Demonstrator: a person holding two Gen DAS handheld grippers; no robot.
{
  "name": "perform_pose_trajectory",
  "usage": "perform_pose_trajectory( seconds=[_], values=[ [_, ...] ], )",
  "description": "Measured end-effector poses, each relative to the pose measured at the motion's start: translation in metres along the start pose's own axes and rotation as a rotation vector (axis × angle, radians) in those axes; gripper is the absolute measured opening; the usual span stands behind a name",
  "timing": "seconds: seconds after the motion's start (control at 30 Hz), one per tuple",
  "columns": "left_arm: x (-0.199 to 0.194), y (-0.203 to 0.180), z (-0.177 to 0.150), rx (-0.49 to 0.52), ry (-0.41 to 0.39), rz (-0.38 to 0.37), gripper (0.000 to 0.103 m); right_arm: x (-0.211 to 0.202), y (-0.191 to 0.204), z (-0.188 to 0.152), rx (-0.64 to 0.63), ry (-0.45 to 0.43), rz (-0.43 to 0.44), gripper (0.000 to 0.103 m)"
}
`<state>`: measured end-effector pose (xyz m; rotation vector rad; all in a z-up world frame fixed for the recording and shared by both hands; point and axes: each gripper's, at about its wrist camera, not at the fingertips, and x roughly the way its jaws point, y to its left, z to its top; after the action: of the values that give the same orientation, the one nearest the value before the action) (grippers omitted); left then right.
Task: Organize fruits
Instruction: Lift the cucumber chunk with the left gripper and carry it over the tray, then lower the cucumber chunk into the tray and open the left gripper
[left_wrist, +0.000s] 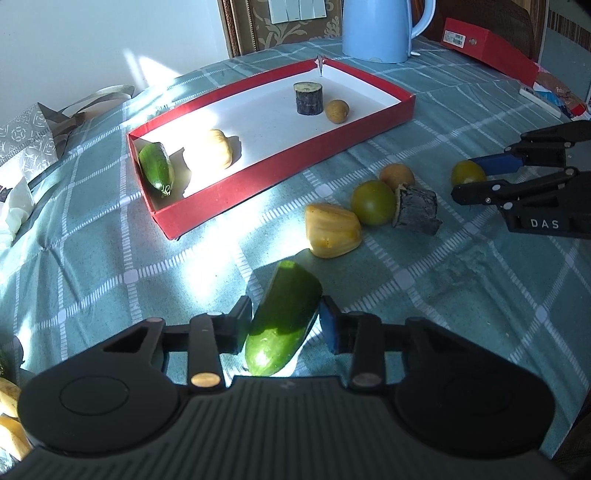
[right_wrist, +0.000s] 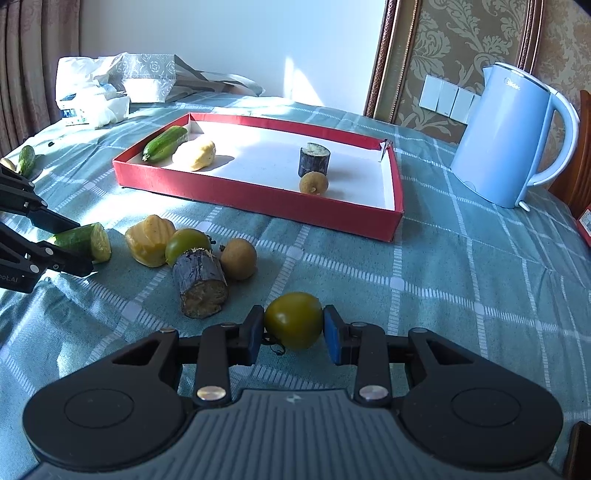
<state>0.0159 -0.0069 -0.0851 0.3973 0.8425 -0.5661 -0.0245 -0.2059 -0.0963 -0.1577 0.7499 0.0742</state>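
Note:
My left gripper (left_wrist: 284, 325) is shut on a cut cucumber piece (left_wrist: 282, 317), low over the table; it also shows in the right wrist view (right_wrist: 83, 242). My right gripper (right_wrist: 293, 328) is shut on a green tomato (right_wrist: 293, 319), also seen in the left wrist view (left_wrist: 467, 173). On the cloth lie a yellow fruit piece (right_wrist: 149, 240), a second green tomato (right_wrist: 186, 242), a dark sugarcane chunk (right_wrist: 201, 286) and a brown round fruit (right_wrist: 238, 258). The red tray (right_wrist: 258, 199) holds a cucumber (right_wrist: 164, 144), a yellow piece (right_wrist: 197, 155), a sugarcane chunk (right_wrist: 314, 158) and a brown fruit (right_wrist: 314, 183).
A blue kettle (right_wrist: 506, 136) stands right of the tray. Bags (right_wrist: 122, 86) lie at the table's far left. Another small cucumber (right_wrist: 26, 158) lies at the left edge. A red box (left_wrist: 487, 46) sits behind the kettle.

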Motion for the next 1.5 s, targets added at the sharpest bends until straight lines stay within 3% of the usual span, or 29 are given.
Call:
perform_pose_trajectory(
  seconds=[0.13, 0.43, 0.8, 1.13, 1.5],
  values=[
    [-0.002, 0.0, 0.004, -0.02, -0.004, 0.008, 0.028, -0.001, -0.001, 0.0, -0.003, -0.003, -0.004, 0.033],
    [-0.006, 0.003, 0.02, -0.052, -0.044, 0.038, 0.028, -0.002, -0.006, -0.001, 0.004, -0.008, -0.02, 0.033],
    [0.011, 0.001, 0.099, -0.078, -0.154, 0.064, 0.028, -0.008, -0.024, -0.003, 0.027, -0.011, -0.051, 0.033],
    [0.072, 0.009, 0.149, -0.155, -0.13, 0.117, 0.028, -0.012, -0.048, -0.006, 0.058, -0.005, -0.082, 0.033],
    [0.112, 0.01, 0.149, -0.192, -0.062, 0.135, 0.029, -0.008, -0.069, -0.011, 0.078, 0.022, -0.094, 0.033]
  ],
)
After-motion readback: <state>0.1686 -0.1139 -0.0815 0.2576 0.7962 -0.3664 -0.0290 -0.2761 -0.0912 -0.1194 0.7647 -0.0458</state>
